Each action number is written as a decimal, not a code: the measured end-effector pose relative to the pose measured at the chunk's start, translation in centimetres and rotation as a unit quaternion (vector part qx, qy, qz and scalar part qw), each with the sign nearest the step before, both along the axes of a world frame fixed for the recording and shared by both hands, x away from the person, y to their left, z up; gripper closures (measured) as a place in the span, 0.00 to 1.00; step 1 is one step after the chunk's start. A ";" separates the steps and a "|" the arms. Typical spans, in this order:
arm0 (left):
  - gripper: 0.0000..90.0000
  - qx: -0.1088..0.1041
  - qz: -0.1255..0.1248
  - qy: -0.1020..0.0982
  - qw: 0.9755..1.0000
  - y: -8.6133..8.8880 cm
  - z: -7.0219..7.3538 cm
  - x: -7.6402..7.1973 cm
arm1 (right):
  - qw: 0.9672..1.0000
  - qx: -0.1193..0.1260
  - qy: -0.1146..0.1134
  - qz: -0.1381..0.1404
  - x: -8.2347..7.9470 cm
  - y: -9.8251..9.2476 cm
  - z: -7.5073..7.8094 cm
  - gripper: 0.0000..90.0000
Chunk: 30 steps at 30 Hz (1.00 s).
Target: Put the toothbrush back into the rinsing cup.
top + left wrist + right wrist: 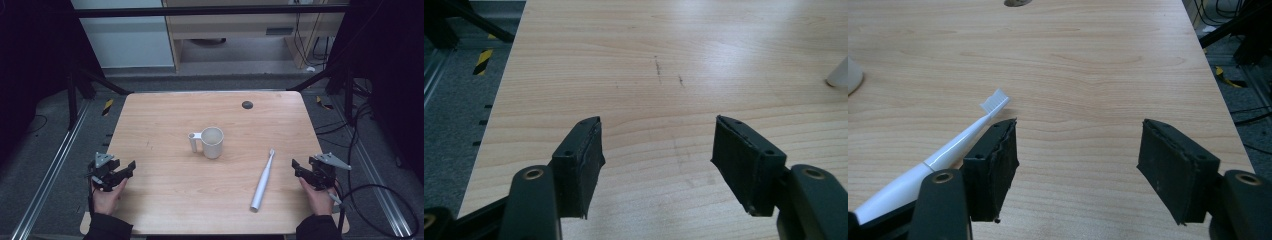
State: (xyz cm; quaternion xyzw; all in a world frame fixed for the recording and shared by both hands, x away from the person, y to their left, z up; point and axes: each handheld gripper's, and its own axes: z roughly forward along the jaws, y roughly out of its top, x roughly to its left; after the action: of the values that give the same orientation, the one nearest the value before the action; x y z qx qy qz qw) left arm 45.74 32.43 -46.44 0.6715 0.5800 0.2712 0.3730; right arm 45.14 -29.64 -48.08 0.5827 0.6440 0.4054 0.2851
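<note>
Clearly seen from the high view: wooden table (165, 200), with a white mug (212, 142) near the middle, handle sticking out toward 9 o'clock; white toothbrush (263, 181) lying flat at about 4 o'clock from the mug, well apart from it, brush end pointing up toward 12 o'clock, fat end toward 6 o'clock; small dark round hole (247, 105) in the table at about 1 o'clock from the mug, near the far edge.

Left gripper (120, 172) held over the table's edge at 8 o'clock from the mug, well apart from it; jaws wide, with nothing between them; in the left gripper view, left gripper (656, 150) over bare wood, a bit of the white mug (839, 75) peeking in at 3 o'clock.

Right gripper (299, 169) held near the table's edge at 4 o'clock from the mug, at 3 o'clock from the toothbrush and near it, not touching; jaws wide, holding nothing; in the right gripper view, right gripper (1078, 150) over bare wood, toothbrush (948, 150) just outside the jaw at 9 o'clock, bristles up toward 11 o'clock, handle running behind that jaw; dark hole (1015, 2) at 12 o'clock, cut off by the top edge.
</note>
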 end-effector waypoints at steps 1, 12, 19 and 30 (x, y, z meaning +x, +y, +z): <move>0.40 -0.002 -0.001 -0.001 1.000 -0.1 0.0 0.0 | 1.000 0.000 0.000 0.000 0.0 0.0 0.0 0.37; 0.40 -0.005 -0.010 0.003 1.000 -0.6 0.0 -0.1 | 0.999 -0.019 -0.013 0.026 -1.0 1.5 0.8 0.45; 0.39 0.010 -0.012 0.004 1.000 -1.1 0.0 0.2 | 0.999 -0.026 -0.015 0.038 -0.8 2.5 1.2 0.51; 0.42 0.011 -0.016 0.004 1.000 -1.4 -0.1 0.1 | 0.997 -0.031 0.006 0.069 -0.7 4.3 1.1 0.68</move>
State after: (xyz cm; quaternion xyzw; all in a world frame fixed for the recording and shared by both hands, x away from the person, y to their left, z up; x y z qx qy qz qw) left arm 45.85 31.02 -46.49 0.6860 0.5677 0.2690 0.3672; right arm 44.42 -25.36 -47.02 0.5299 0.6967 0.4007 0.2708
